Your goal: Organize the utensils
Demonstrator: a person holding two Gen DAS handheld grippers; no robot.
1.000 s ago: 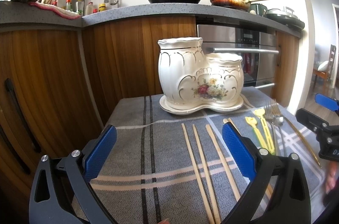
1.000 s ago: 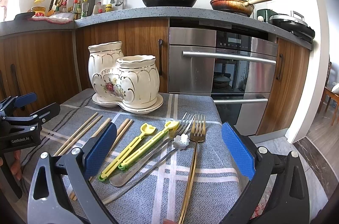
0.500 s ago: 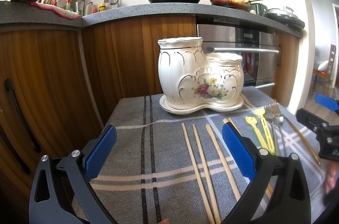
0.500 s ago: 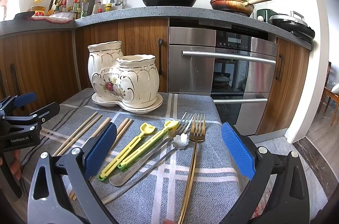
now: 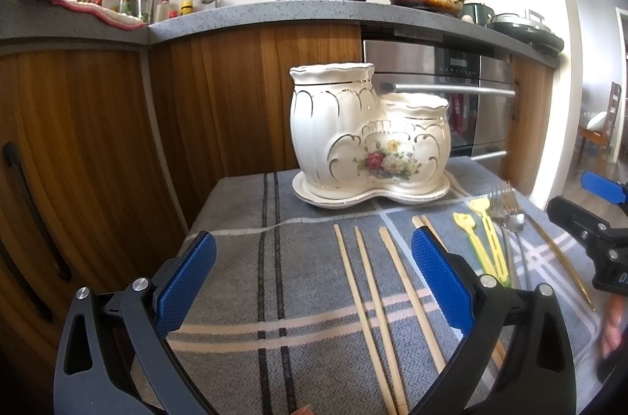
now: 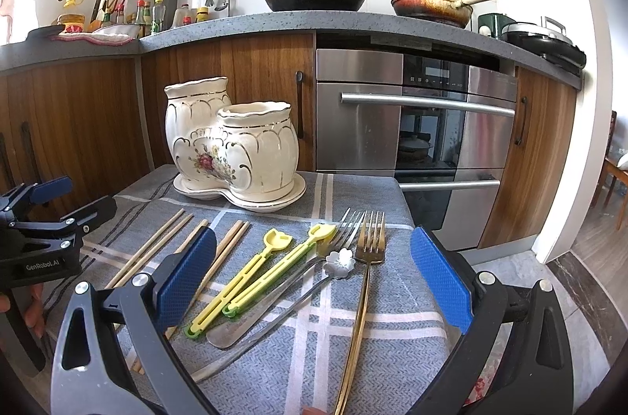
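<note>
Ceramic holder looks unfilled; left gripper and right gripper gape

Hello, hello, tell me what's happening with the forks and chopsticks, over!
Left gripper and right gripper jaws open, empty. Chopsticks, forks flat on cloth; ceramic holder looks empty. Nothing blocking it.

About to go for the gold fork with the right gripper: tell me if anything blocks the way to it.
Nothing visible does. The right gripper hangs open over the cloth, and the gold fork lies bare between its fingers. The flower-headed spoon lies close beside the fork's head, so it may get nudged.
</note>
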